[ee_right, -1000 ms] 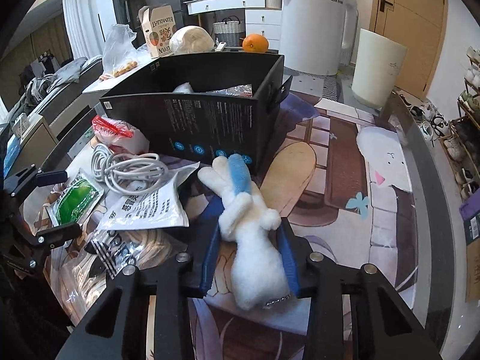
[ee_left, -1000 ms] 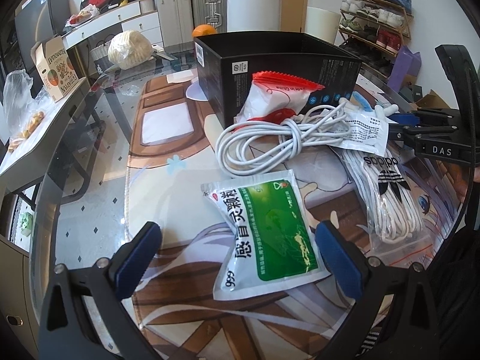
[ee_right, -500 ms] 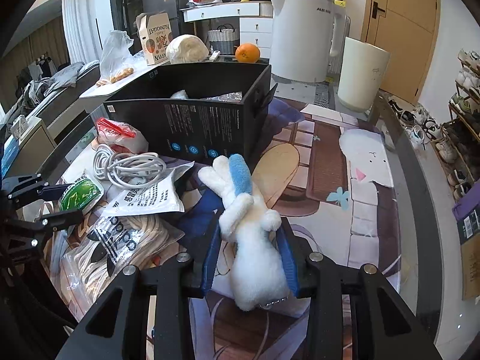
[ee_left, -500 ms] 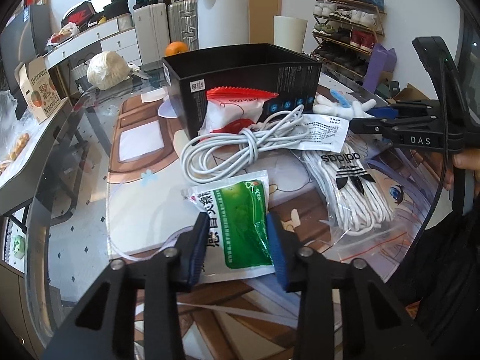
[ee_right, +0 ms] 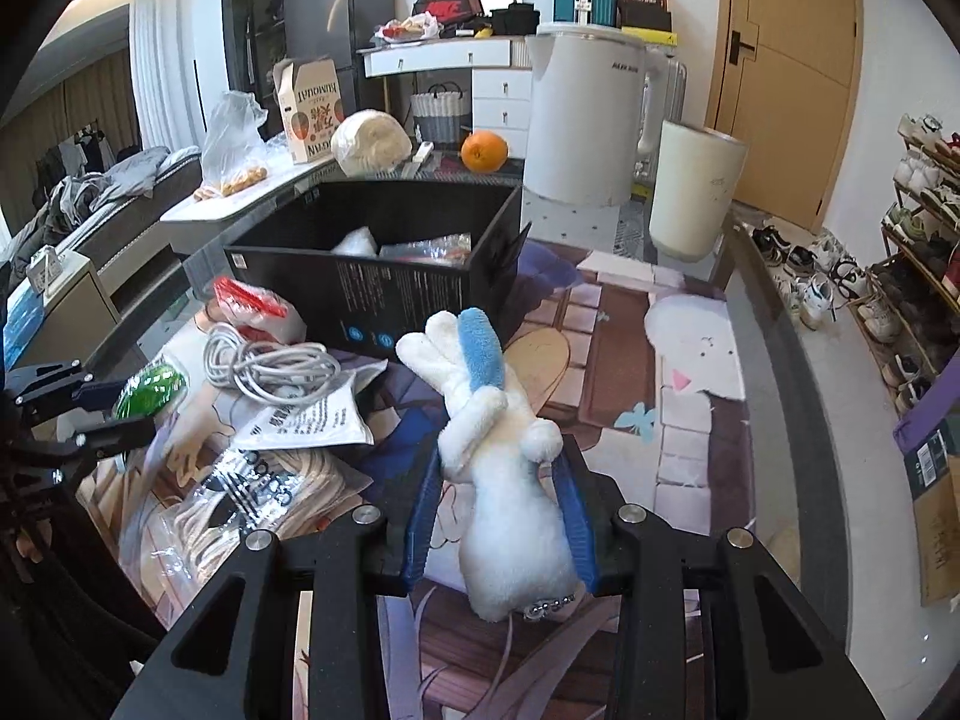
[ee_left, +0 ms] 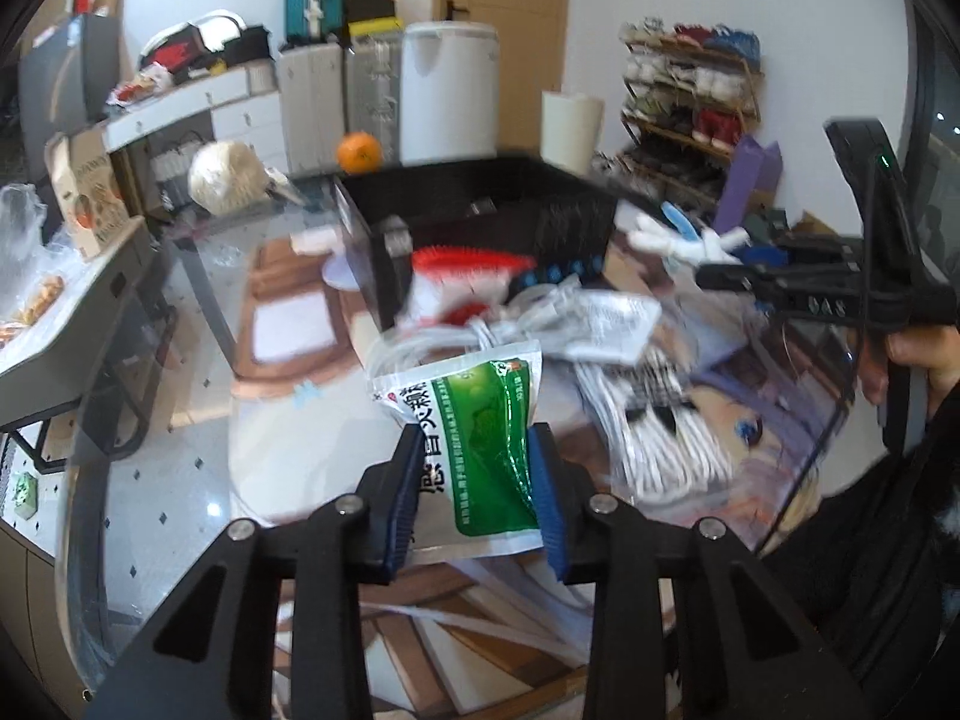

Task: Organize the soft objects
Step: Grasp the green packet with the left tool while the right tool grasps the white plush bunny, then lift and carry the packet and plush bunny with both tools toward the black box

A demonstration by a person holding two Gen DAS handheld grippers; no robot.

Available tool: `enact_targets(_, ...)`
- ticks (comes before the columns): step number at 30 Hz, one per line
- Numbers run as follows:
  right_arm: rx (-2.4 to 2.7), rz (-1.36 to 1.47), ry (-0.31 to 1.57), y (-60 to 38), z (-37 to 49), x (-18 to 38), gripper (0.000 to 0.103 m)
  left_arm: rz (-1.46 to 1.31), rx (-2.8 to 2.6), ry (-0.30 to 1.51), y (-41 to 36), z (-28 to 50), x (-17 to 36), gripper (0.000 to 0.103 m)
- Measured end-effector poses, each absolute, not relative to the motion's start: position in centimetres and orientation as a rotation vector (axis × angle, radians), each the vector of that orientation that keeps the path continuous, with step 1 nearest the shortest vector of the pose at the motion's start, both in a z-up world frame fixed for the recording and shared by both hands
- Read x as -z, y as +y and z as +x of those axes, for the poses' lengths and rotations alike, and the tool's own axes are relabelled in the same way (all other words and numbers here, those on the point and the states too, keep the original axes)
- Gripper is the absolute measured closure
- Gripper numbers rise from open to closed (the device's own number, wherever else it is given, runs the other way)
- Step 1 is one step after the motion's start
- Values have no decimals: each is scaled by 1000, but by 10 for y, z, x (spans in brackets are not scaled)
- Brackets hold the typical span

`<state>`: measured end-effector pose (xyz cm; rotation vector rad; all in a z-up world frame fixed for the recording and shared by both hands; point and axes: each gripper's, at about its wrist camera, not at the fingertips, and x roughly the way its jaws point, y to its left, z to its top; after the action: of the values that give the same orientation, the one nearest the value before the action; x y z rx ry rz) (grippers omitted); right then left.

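My left gripper (ee_left: 477, 492) is shut on a green and white medicine pouch (ee_left: 474, 444) and holds it lifted above the table. My right gripper (ee_right: 501, 516) is shut on a white plush rabbit with a blue ear (ee_right: 498, 456), held above the printed table mat. An open black box (ee_right: 384, 276) stands behind it, with several packets inside. The box (ee_left: 480, 222) also shows in the left wrist view, behind the pouch. The rabbit (ee_left: 684, 237) and right gripper show at the right of that view.
On the mat lie a coiled white cable (ee_right: 270, 363), a red and white bag (ee_right: 258, 312), a white printed packet (ee_right: 312, 420) and a bagged rope bundle (ee_right: 240, 510). An orange (ee_right: 484, 151) and a white bin (ee_right: 696, 189) stand behind the box.
My left gripper closed on the green pouch and lifted it off the table. My right gripper raised the plush rabbit a little.
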<state>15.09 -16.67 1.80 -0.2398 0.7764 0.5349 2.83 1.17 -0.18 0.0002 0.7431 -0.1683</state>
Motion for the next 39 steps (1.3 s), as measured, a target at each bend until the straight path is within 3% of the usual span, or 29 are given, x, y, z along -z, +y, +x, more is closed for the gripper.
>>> enact_targets(22,-598,-217,667,-149,152,-87,66,-28,75,516,23,69,-71,70)
enact_targets(39,-621,-244,664,-117,188,-97,66,-19,88,502,28,122,-74,69)
